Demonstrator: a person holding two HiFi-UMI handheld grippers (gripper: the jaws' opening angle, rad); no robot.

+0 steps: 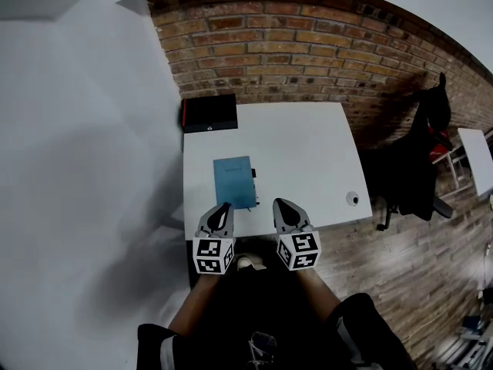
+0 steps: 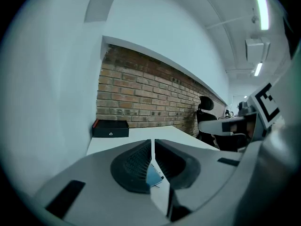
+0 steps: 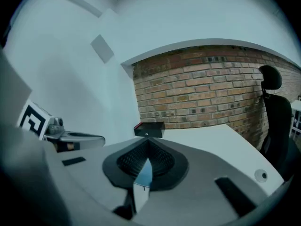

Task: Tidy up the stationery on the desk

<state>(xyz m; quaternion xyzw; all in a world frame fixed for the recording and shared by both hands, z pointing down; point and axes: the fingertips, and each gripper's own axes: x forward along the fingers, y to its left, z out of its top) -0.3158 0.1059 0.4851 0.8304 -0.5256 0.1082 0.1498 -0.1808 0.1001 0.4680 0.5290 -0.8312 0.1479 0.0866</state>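
Flat blue notebook (image 1: 233,181) lies left-centre on the smooth white counter (image 1: 308,141), close to the front edge. Black rectangular box (image 1: 209,112) sits at the back-left corner by the rough brick wall (image 1: 308,45). Open room on the right side. L claw (image 1: 224,208) & R claw (image 1: 280,205) hover over the front edge, ribbed pads closed, both empty.

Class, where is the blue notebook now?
In the head view the blue notebook lies on the white desk, left of centre, just beyond the left gripper, nearer than the black box.
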